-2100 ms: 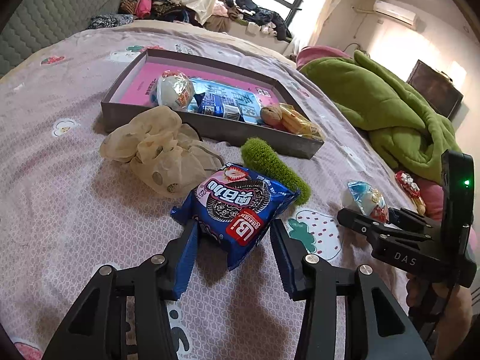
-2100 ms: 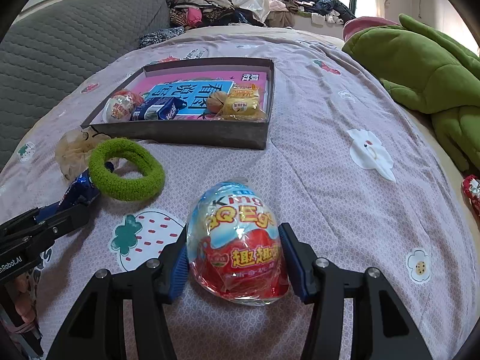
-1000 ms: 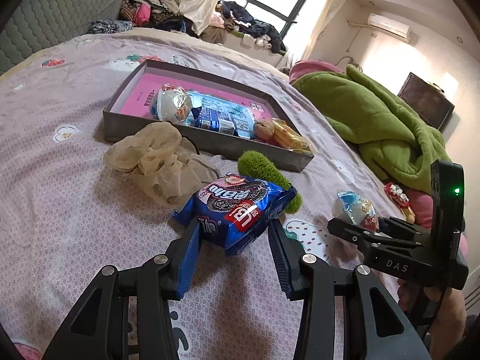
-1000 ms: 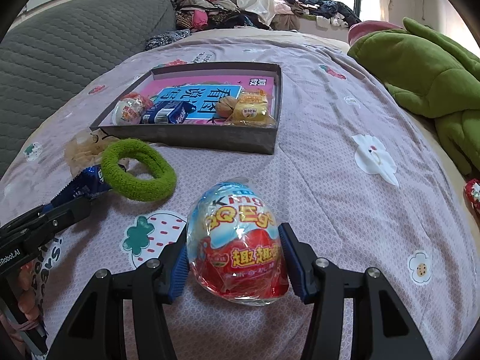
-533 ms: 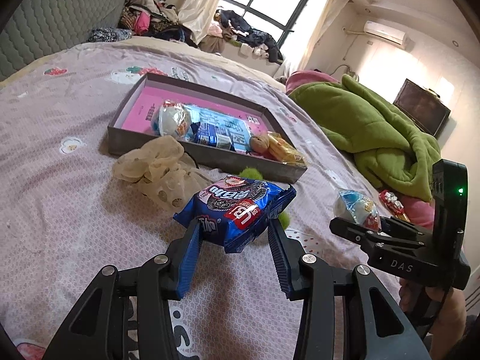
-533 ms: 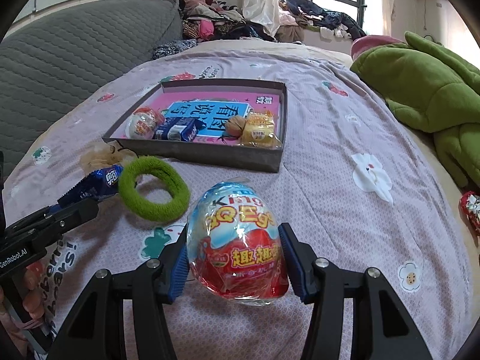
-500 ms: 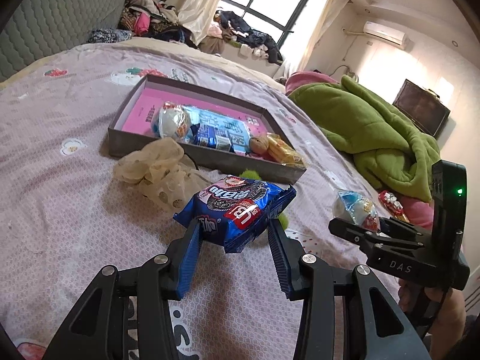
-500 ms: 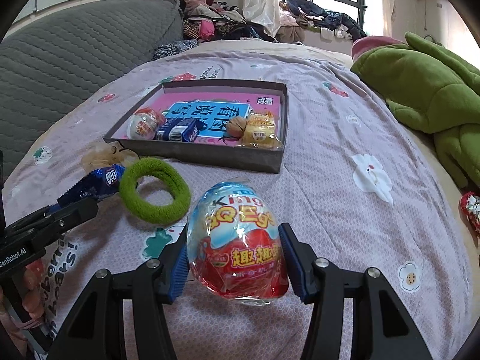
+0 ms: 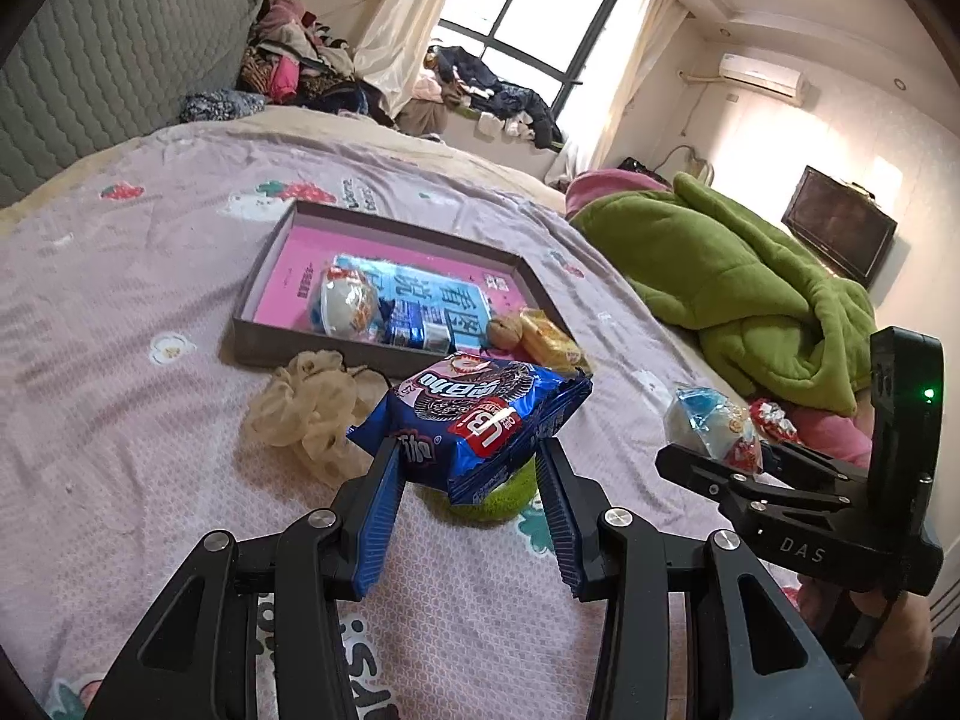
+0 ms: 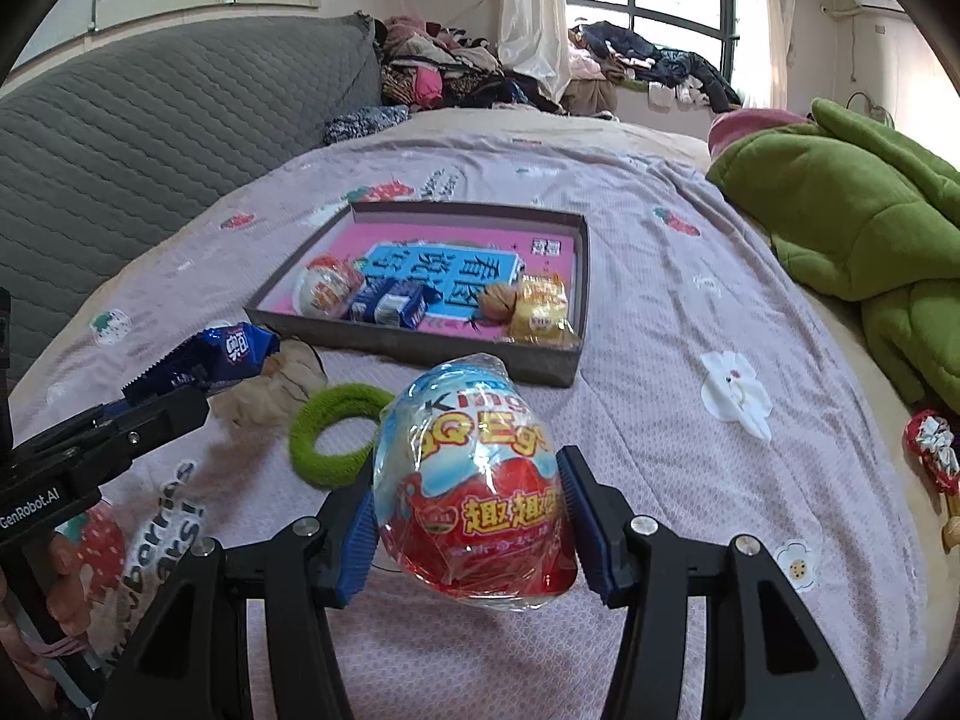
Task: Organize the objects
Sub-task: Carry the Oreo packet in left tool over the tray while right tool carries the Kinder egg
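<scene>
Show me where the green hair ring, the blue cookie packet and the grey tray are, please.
green hair ring (image 10: 336,444): right wrist view, on its fuzzy left band.
blue cookie packet (image 9: 474,414): left wrist view, middle of the wrapper's printed face.
grey tray (image 10: 420,348): right wrist view, on its near outer wall.

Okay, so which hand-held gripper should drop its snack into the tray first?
Probably the left hand-held gripper: its cookie packet hangs nearer the tray. The right hand-held gripper, holding the egg, sits farther back.
</scene>
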